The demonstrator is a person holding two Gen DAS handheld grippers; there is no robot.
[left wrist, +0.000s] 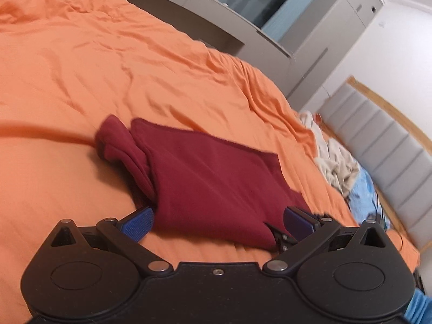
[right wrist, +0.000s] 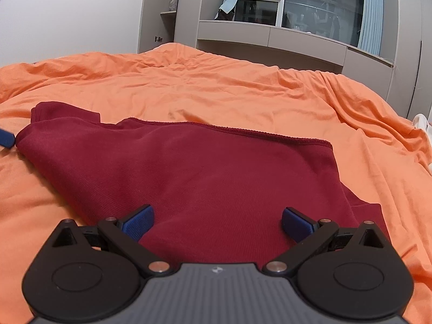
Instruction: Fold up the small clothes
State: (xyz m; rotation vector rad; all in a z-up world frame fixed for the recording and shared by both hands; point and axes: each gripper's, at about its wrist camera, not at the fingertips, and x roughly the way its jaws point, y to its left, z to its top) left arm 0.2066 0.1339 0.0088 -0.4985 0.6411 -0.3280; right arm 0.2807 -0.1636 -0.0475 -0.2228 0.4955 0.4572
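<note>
A dark red garment (left wrist: 213, 181) lies partly folded on the orange bed cover (left wrist: 108, 81). A bunched sleeve sticks out at its left end. My left gripper (left wrist: 218, 221) is open, its blue pads wide apart at the garment's near edge. In the right wrist view the same garment (right wrist: 216, 178) spreads flat with a stitched hem along its far edge. My right gripper (right wrist: 217, 222) is open just above the garment's near part, holding nothing. A blue fingertip (right wrist: 6, 139) of the left gripper shows at the garment's far left corner.
A pile of beige and light blue clothes (left wrist: 340, 167) lies at the bed's right edge by a grey padded headboard (left wrist: 391, 145). Grey cabinets and a dark window (right wrist: 310, 8) stand beyond the bed. The orange cover (right wrist: 216, 91) is wrinkled all around.
</note>
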